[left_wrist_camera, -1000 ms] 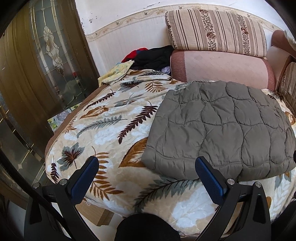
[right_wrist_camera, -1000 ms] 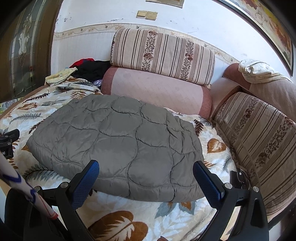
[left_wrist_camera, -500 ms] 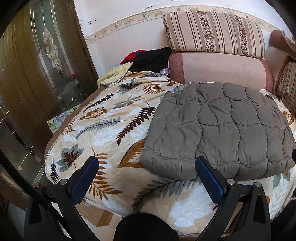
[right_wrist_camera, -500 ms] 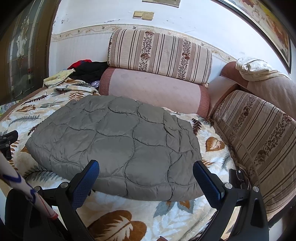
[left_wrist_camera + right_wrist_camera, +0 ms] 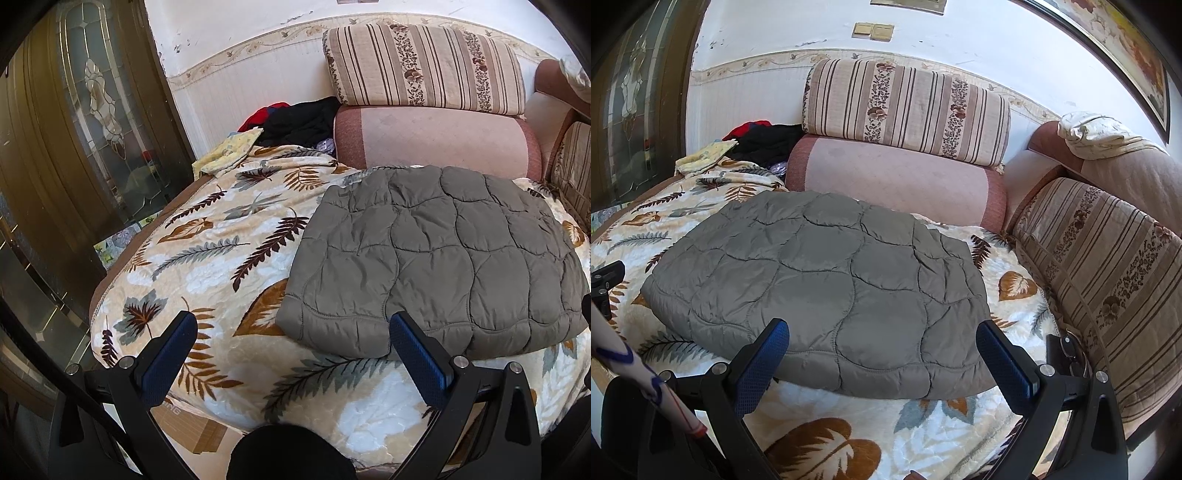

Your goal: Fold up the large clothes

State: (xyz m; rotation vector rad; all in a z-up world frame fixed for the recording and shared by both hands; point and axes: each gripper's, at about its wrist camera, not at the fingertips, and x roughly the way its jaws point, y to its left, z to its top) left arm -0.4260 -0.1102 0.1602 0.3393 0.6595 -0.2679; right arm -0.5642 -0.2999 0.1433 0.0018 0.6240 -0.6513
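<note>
A grey quilted jacket [image 5: 436, 258] lies folded into a flat rectangle on the leaf-patterned blanket [image 5: 229, 258]. It also shows in the right wrist view [image 5: 827, 288]. My left gripper [image 5: 291, 332] is open and empty, held back from the jacket's near left corner. My right gripper [image 5: 882, 339] is open and empty, just short of the jacket's near edge. Both sets of blue pads stand wide apart, touching nothing.
Striped cushions [image 5: 905, 107] and a pink bolster [image 5: 897, 184] line the back. A striped sofa back [image 5: 1108, 266] runs along the right. Black and red clothes [image 5: 299, 118] and a yellow cloth [image 5: 229, 151] lie at the far left corner. A glass door [image 5: 74, 122] stands left.
Both grippers have drawn back slightly from the jacket and tilted up a little. The jacket has not moved. Both stay open.
</note>
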